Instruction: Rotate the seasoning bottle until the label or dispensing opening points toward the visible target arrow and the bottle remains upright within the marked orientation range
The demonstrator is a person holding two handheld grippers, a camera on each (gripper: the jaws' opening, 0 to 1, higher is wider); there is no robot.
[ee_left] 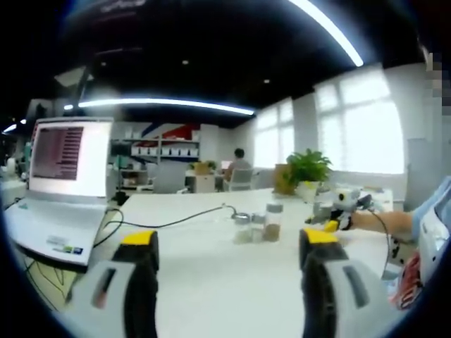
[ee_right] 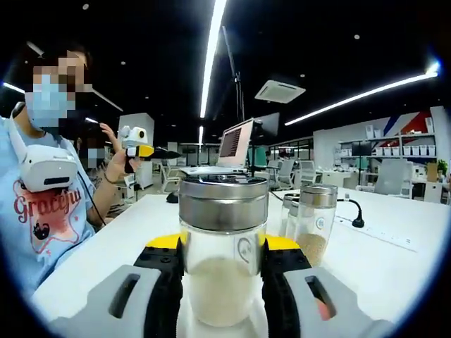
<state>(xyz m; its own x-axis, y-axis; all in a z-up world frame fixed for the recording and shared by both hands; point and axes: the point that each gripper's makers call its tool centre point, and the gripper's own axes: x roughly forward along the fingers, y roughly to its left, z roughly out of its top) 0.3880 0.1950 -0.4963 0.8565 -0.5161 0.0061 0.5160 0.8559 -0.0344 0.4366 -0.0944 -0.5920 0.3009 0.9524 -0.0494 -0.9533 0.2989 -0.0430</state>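
We have the seasoning bottle [ee_right: 222,253] upright on the desk [ee_right: 394,267] between the right gripper [ee_right: 222,271] fingers, clamped on its glass, while the left gripper [ee_left: 229,257] fingers stand wide, well apart.

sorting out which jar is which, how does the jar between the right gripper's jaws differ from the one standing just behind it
In the right gripper view, the near jar holds a pale, whitish filling, while the rear jar holds a tan one. The near jar sits between the jaws of the right gripper, which appear closed on it; the rear jar stands free on the white table. Both are upright, clear, with metal lids.
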